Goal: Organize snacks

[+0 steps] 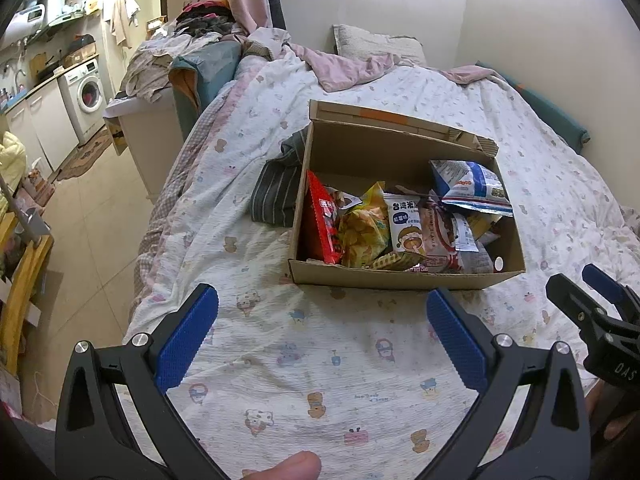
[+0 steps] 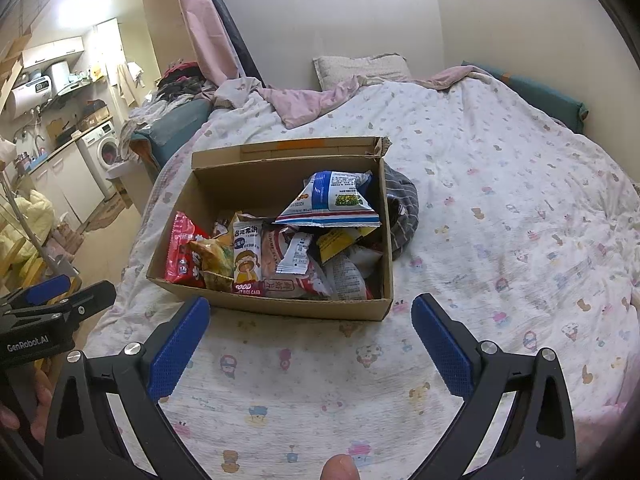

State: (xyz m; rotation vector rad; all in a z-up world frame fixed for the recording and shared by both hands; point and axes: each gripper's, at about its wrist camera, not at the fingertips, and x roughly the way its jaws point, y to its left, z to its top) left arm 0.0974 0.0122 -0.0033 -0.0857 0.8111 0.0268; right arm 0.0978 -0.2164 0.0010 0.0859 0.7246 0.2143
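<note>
an open brown cardboard box (image 1: 404, 276) sits on a bed covered by a white quilt printed with small cartoon figures (image 1: 320, 360), roughly mid-width and towards the foot edge nearest the cameras. its flap is folded back on the far side. the box holds a loose heap of snack packets. a red foil packet (image 1: 322, 220) stands against the left wall; a yellow crinkled bag (image 1: 364, 232) lies just beside it; a white rice-cake packet with a cartoon face (image 1: 406, 224) is next in line, touching a pink-and-white wrapped packet (image 1: 440, 236). a blue-and-white pouch (image 1: 472, 188) rests tilted on top of the heap at the far right corner of the box. a dark grey striped cloth (image 1: 276, 196) lies on the quilt, touching one outer side wall of the box.

left tongs (image 1: 322, 338): black arms with blue ribbed pads, spread wide, holding nothing, hovering over the quilt just short of the box's near wall. right tongs (image 2: 310, 346): same build, spread wide, nothing between the pads, likewise just short of the near wall. each set of tongs shows at the margin of the other wrist view. a fingertip (image 2: 340, 468) shows at the bottom edge of the right wrist view.

a pale pillow (image 2: 360, 68) lies at the head of the bed against the wall. a white washing machine (image 1: 86, 92) stands in the kitchen area well to the left.
</note>
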